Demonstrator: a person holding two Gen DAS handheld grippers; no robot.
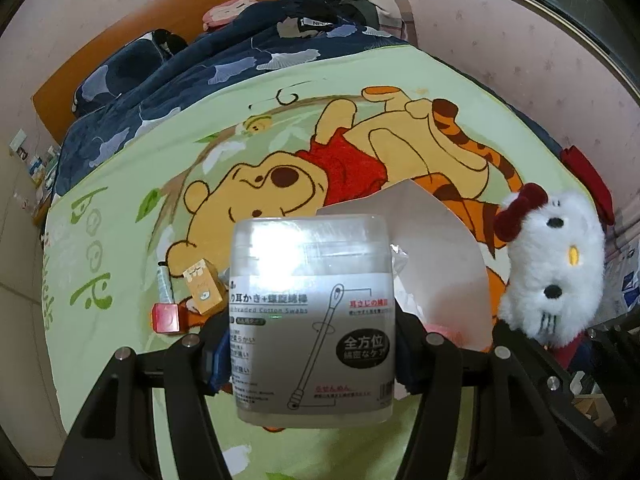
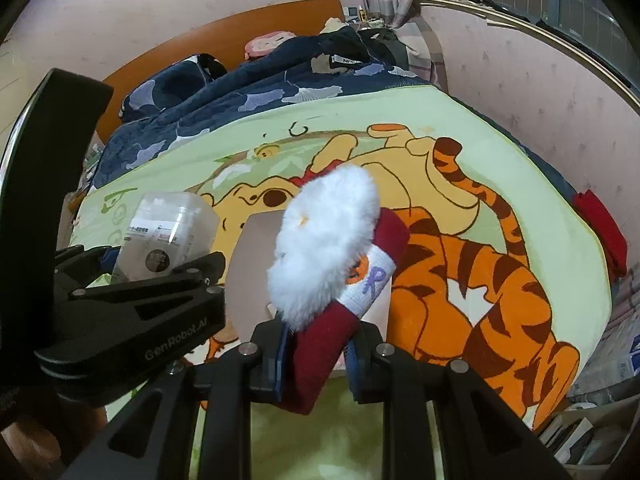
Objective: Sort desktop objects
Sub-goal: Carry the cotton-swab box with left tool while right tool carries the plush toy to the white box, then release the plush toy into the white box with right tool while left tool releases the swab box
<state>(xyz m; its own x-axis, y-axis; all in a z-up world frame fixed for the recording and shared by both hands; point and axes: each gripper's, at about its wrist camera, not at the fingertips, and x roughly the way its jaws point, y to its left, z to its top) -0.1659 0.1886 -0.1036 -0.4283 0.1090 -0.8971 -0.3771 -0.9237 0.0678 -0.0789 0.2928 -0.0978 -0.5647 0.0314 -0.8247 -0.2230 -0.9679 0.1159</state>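
The cotton swab box (image 1: 314, 316) is held in the left hand-held gripper (image 1: 312, 354). The jaws are partly apart and pressed on both sides of the box. The box is up in the air, above the green cartoon blanket (image 1: 120, 240) on the bed. The white plush toy (image 2: 324, 252) is held in the right hand-held gripper (image 2: 316, 356). Its jaws are nearly closed, pinched on the toy's dark red body, and the fluffy head hangs out in front.

A pale pink sheet (image 1: 440, 240) is seen on the blanket, just behind both held things. It looks like the spot where things are to be put, but this is only a guess.

For this step to be done well, both things should be lowered slowly and kept apart, so they are not bumped together. The box should be kept upright so it can be stood on its flat bottom. The soft toy should be set down before the jaws are opened, so it is not dropped. A small orange box (image 1: 203, 286), a red block (image 1: 165, 318) and a thin tube (image 1: 163, 280) lie to the left on the blanket. These should not be knocked.
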